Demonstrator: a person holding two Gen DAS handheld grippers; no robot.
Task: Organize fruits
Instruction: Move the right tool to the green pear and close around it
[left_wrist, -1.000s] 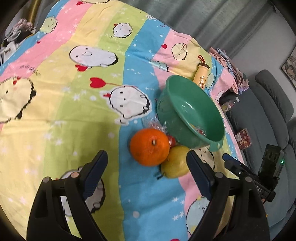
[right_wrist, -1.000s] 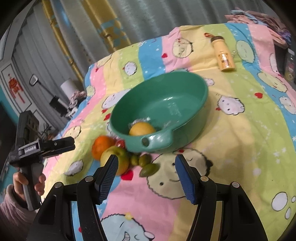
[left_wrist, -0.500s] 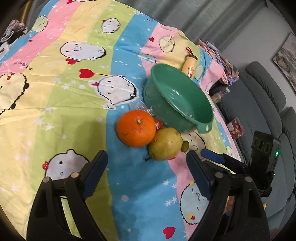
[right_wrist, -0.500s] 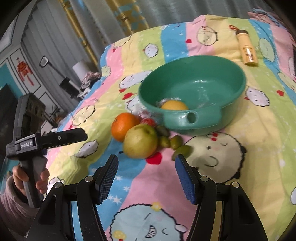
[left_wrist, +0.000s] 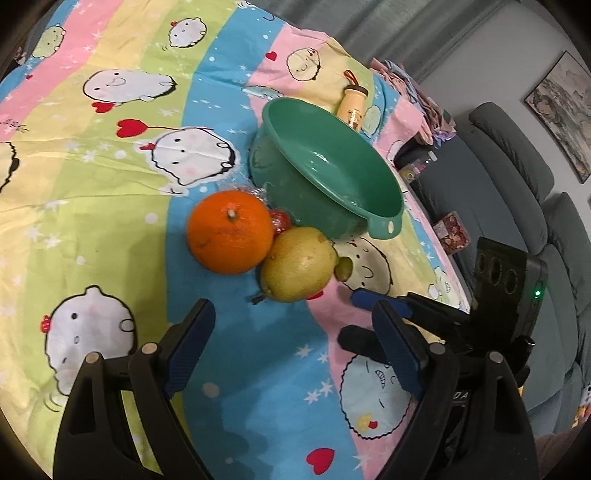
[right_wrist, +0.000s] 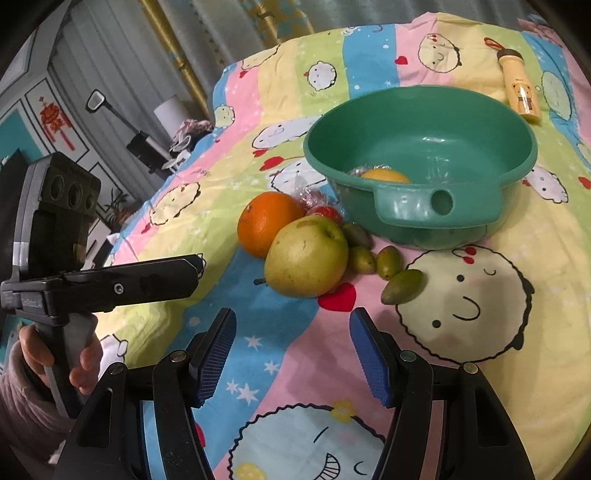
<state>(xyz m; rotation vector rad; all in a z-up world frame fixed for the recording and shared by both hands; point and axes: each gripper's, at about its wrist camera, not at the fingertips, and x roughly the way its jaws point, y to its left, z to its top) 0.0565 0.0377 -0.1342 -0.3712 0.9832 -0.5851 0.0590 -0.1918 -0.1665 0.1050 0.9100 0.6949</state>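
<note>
A green bowl (right_wrist: 436, 155) with a handle tab stands on the cartoon cloth and holds a yellow fruit (right_wrist: 386, 175) in wrap. In front of it lie an orange (right_wrist: 264, 221), a yellow-green pear (right_wrist: 306, 258), a small red fruit (right_wrist: 325, 212) and several small green fruits (right_wrist: 402, 280). My right gripper (right_wrist: 291, 350) is open and empty, just short of the pear. My left gripper (left_wrist: 295, 350) is open and empty, short of the orange (left_wrist: 231, 230) and the pear (left_wrist: 299, 269). The bowl (left_wrist: 332, 177) lies behind them.
A yellow bottle (right_wrist: 521, 88) lies on the cloth behind the bowl. The cloth-covered table drops off to a grey sofa (left_wrist: 517, 166) on the right in the left wrist view. The other hand's gripper body (right_wrist: 99, 284) is at the left in the right wrist view.
Both grippers have drawn closer to the fruit pile; the orange and pear look larger and nearer. Both stayed open. The fruits and bowl have not moved.
</note>
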